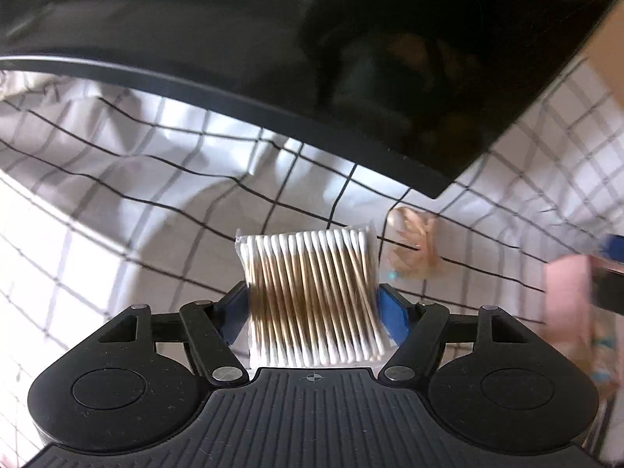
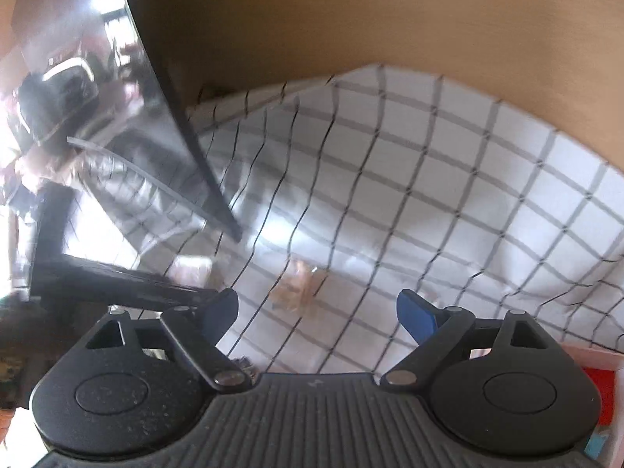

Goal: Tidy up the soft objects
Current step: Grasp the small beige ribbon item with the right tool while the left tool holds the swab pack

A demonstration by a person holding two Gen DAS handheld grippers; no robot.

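Note:
A clear pack of cotton swabs [image 1: 312, 292] with wooden stems stands tilted between the blue pads [image 1: 394, 312] of my left gripper [image 1: 316, 304], deep in the jaws. The pack looks smeared while the gripper is sharp, and I see no pad pressing on it, so the jaws stand open around it. A tan clump of rubber bands [image 1: 413, 245] lies on the checked cloth just beyond it on the right. In the right wrist view the same clump [image 2: 298, 286] lies ahead of my right gripper [image 2: 318, 308], which is open and holds nothing.
A glossy black panel [image 1: 273, 50] leans over the white checked cloth [image 1: 117, 179] and its corner [image 2: 230, 230] reaches down close to the clump. Brown cardboard [image 2: 351, 19] stands behind. A blurred pink thing [image 1: 565, 300] is at the right, and a pink box edge [image 2: 596, 355] at the lower right.

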